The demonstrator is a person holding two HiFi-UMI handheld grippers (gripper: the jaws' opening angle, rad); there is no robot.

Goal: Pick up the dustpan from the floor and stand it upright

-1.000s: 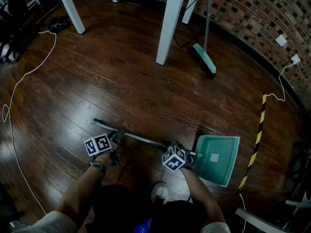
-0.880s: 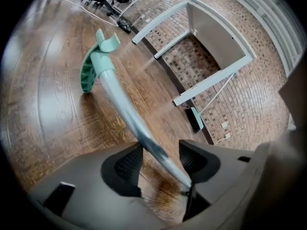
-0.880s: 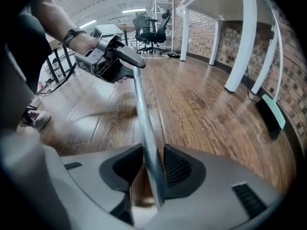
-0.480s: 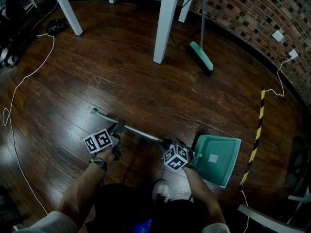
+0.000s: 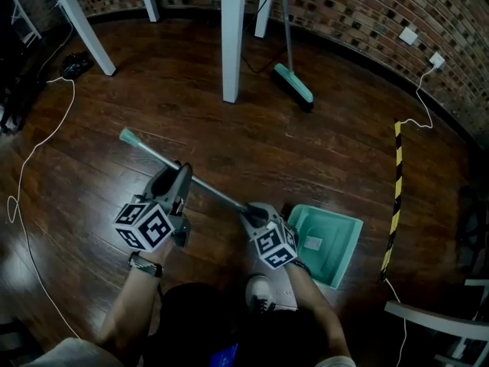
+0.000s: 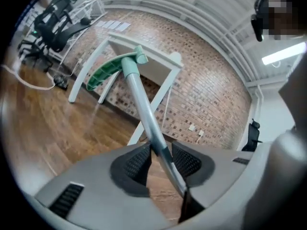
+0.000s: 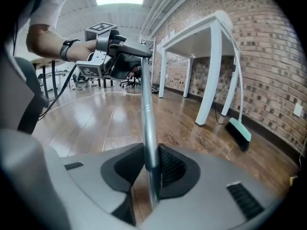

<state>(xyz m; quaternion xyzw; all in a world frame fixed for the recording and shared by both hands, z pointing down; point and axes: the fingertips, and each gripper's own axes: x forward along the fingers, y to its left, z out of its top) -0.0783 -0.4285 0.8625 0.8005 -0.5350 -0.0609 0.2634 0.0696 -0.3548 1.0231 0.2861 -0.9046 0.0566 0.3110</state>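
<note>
Two grippers pinch the dustpan (image 5: 325, 239) by its metal handle (image 5: 153, 153). The left gripper (image 5: 177, 178) is closing its fingers (image 6: 136, 162) on it nearer the green tip. The right gripper (image 5: 248, 212) clamps it just above the pan, low beside the person's shoe (image 5: 263, 297).

The head view is looking dim and underexposed, its corners darkening, with a pale sheen gleaming off the wooden floor (image 5: 76, 167) at left. The brick wall (image 5: 367, 21) is bowing with lens distortion. Both gripper views are showing brighter: a ceiling strip light (image 6: 283, 54) is glaring overhead, black vignettes are ringing the frames, and the left tool (image 6: 160, 159) and right tool (image 7: 151, 164) are blurring close up.
</note>
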